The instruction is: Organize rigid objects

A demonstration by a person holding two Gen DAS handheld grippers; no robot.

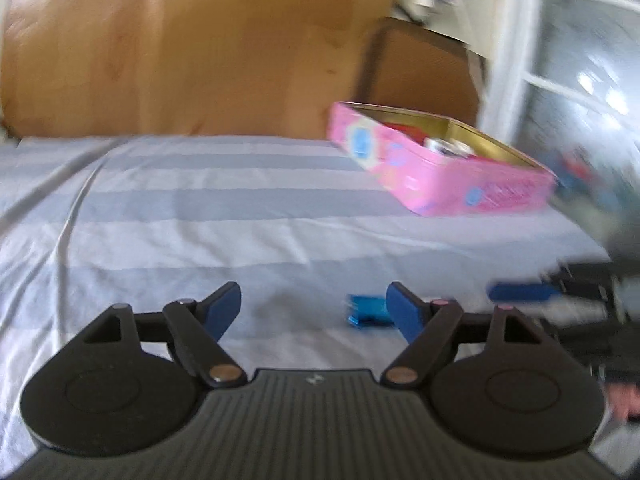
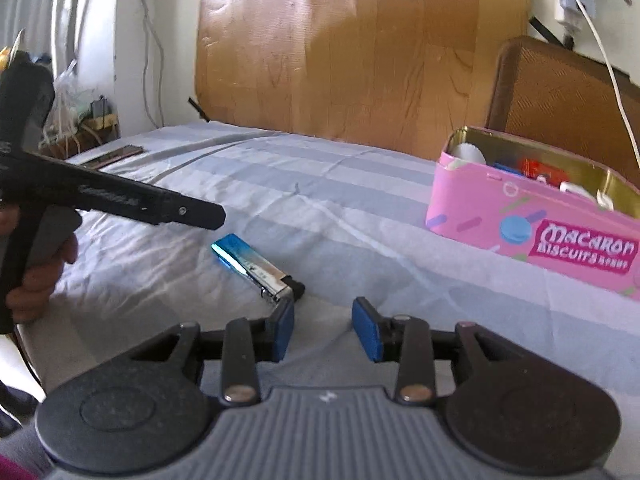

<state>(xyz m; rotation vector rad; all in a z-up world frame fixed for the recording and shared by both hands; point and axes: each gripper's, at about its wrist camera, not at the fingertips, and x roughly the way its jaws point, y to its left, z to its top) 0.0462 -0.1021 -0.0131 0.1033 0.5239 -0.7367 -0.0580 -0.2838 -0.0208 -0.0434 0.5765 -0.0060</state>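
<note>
The right gripper [image 2: 322,329] hovers low over the bed with its jaws parted to a middling gap and nothing between them. Its blue pads [image 2: 367,330] frame only striped cloth. Just beyond the left pad, at about 11 o'clock from the gap, a blue and silver lighter [image 2: 253,263] lies flat on the bedsheet [image 2: 320,184], its dark cap end nearest the pad; whether the two touch cannot be told. At 2 o'clock, well apart, the pink biscuit tin [image 2: 532,224] sits open on the sheet, with a white round thing, a red packet and other small items inside, too small to name. At 9 to 10 o'clock the black body of the left gripper [image 2: 108,196] reaches in from the edge, a hand [image 2: 36,276] wrapped on its handle.

In the left wrist view, which is motion-blurred, the left gripper [image 1: 313,312] has its jaws spread wide and empty. The lighter [image 1: 366,312] shows as a blue smear on the sheet, just inside the right-hand pad [image 1: 402,312], at 1 o'clock from the gap. The tin [image 1: 440,176] stands farther off at 1 o'clock, near the bed's far edge. The right gripper [image 1: 532,293] is a blurred dark shape with a blue pad at 3 o'clock. A wooden headboard [image 1: 200,48] rises behind the bed at 12 o'clock.
</note>
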